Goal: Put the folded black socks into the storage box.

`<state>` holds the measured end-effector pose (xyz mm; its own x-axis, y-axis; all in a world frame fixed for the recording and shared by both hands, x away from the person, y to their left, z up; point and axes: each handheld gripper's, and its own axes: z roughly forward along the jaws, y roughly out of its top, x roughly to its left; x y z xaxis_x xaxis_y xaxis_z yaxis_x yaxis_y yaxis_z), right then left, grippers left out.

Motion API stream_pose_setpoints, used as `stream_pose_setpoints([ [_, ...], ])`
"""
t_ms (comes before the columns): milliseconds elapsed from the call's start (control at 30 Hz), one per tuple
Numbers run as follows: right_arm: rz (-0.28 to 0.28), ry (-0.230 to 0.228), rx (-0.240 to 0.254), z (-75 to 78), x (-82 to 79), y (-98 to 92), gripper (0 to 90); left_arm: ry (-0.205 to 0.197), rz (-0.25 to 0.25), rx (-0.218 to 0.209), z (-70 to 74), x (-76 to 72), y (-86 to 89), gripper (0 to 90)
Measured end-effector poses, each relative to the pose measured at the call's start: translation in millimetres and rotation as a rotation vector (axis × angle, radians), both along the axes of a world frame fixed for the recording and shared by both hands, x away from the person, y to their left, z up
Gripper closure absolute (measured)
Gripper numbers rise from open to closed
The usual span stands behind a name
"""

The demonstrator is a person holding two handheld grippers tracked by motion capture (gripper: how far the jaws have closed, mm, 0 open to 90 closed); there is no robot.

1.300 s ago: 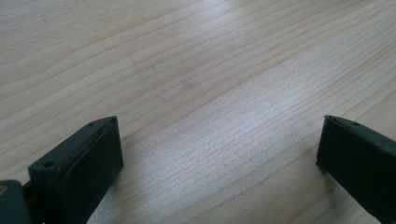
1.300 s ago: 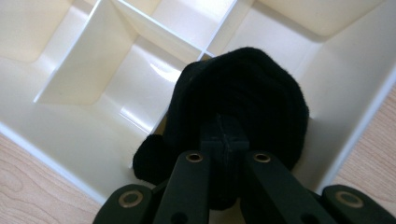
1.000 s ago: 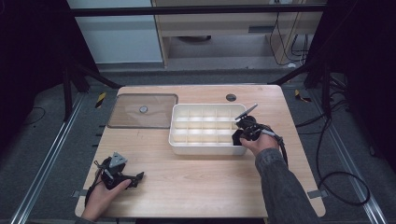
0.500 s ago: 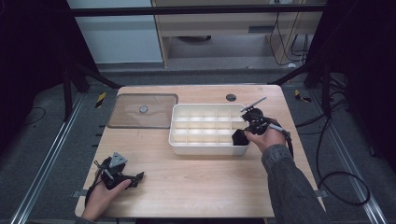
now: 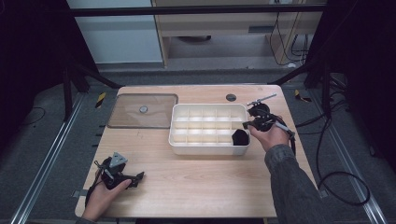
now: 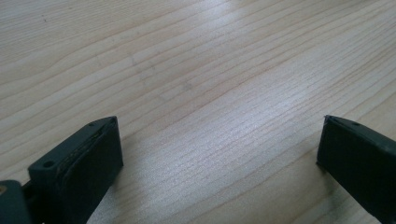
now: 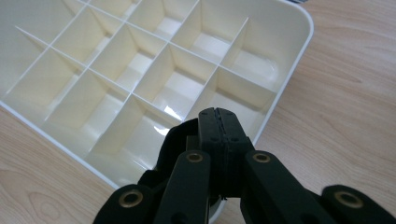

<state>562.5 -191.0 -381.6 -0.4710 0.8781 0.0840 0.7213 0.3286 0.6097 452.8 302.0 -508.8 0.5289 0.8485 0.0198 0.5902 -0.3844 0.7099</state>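
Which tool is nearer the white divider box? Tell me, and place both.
Right. The right tool is at the white divider box, over its near right corner, shut on a black object. The left tool rests far off on the table's near left part.

Hidden and cut-off bits

The black thing (image 7: 175,144) at the bottom middle sits mostly behind the right gripper (image 7: 218,122). The tray (image 7: 289,60) runs off the frame's top and left edges.

No readable text here.
Nothing legible on the white divided tray (image 5: 208,148), the wooden table (image 5: 196,177), or either gripper.
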Motion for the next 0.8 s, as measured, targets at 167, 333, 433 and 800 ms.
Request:
stream_pose_setpoints([
  [167, -0.001, -0.037, 0.025, 3.3, -1.8, -2.2, 90.0, 0.0, 0.003, 0.0, 0.0, 0.0, -0.3, 0.0],
  [333, 0.0, -0.056, 0.045, 5.2, -4.1, -4.2, 90.0, 0.0, 0.008, 0.0, 0.0, 0.1, -0.7, 0.0],
  [433, -0.004, -0.065, 0.069, 8.0, -5.0, -5.1, 90.0, 0.0, 0.008, 0.001, 0.0, 0.1, -0.8, 0.0],
  [800, -0.003, -0.135, 0.144, 23.9, -11.9, -8.4, 90.0, 0.0, 0.011, 0.0, 0.0, 0.0, -1.0, 0.0],
])
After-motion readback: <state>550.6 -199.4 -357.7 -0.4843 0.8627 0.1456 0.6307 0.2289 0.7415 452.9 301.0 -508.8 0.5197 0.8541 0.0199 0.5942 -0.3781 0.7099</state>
